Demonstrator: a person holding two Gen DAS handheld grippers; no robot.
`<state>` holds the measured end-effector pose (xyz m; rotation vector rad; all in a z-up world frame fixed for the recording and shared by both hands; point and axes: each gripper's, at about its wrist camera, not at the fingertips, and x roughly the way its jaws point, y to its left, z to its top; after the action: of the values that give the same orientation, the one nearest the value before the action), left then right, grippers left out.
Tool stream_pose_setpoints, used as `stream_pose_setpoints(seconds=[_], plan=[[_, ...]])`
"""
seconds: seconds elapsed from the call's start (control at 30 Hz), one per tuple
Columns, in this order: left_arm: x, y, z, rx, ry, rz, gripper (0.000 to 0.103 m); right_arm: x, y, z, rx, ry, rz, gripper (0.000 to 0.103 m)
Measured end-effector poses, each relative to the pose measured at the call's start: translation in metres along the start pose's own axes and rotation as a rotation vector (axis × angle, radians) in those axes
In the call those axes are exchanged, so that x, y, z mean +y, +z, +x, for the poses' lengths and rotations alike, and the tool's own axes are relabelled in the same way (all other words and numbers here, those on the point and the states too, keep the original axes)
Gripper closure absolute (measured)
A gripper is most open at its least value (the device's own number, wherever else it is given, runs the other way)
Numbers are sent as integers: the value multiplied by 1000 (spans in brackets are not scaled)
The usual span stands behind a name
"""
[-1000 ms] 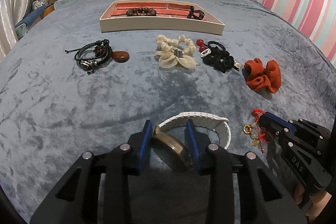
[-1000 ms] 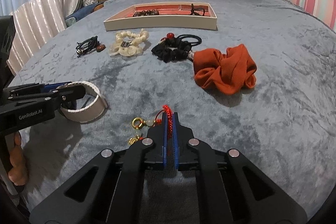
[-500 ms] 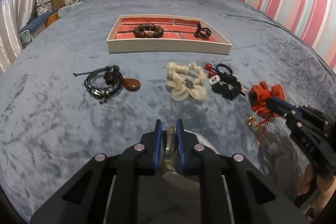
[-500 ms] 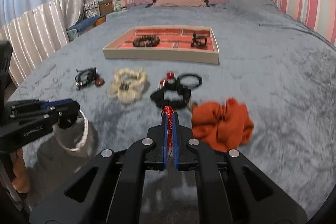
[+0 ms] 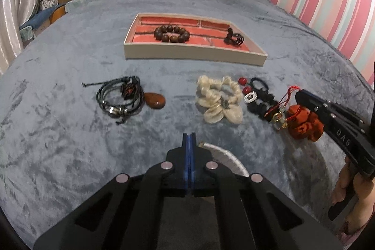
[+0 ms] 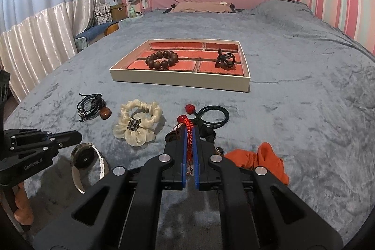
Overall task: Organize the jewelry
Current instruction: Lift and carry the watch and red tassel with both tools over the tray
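My left gripper (image 5: 189, 135) is shut on the white-strap watch (image 5: 228, 157), which hangs below it; in the right wrist view the watch (image 6: 87, 159) dangles under that gripper (image 6: 76, 135). My right gripper (image 6: 189, 130) is shut on a red-cord charm (image 6: 189, 132), held above the bed; the left wrist view shows the charm (image 5: 280, 116) hanging from it. The cream tray (image 5: 187, 54) with a red brick-pattern floor lies farther back and holds a brown bead bracelet (image 5: 171, 33) and a dark claw clip (image 5: 233, 39).
On the grey blanket lie black cord bracelets (image 5: 120, 97) with an amber pendant (image 5: 154, 100), a cream scrunchie (image 5: 219, 102), a black scrunchie with hair ties (image 5: 259, 97) and an orange scrunchie (image 5: 304, 124). A pink headboard and a striped wall stand behind.
Both grippers have risen from the blanket with their items. The left jaws closed fully on the watch, which now hangs. The view has moved closer to the tray.
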<state>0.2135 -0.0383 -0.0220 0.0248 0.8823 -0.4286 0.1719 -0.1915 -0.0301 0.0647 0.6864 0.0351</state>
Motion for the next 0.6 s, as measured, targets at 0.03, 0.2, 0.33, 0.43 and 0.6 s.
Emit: stream_pose_setpoints(seconds=[0.03, 0.2, 0.33, 0.43, 0.6], plan=[[1, -1, 0, 1, -1, -6, 101, -1, -1, 1, 3, 1, 4, 97], [-1, -6, 0, 15, 19, -5, 101, -5, -7, 5, 16, 4, 20, 97], [0, -9, 3, 21, 32, -6, 101, -8, -11, 6, 21, 4, 29, 97], [2, -10, 0, 14, 49, -15, 82, -10, -12, 6, 20, 6, 37, 97], [6, -10, -19, -57, 92, -23, 42, -11, -14, 6, 18, 8, 42, 97]])
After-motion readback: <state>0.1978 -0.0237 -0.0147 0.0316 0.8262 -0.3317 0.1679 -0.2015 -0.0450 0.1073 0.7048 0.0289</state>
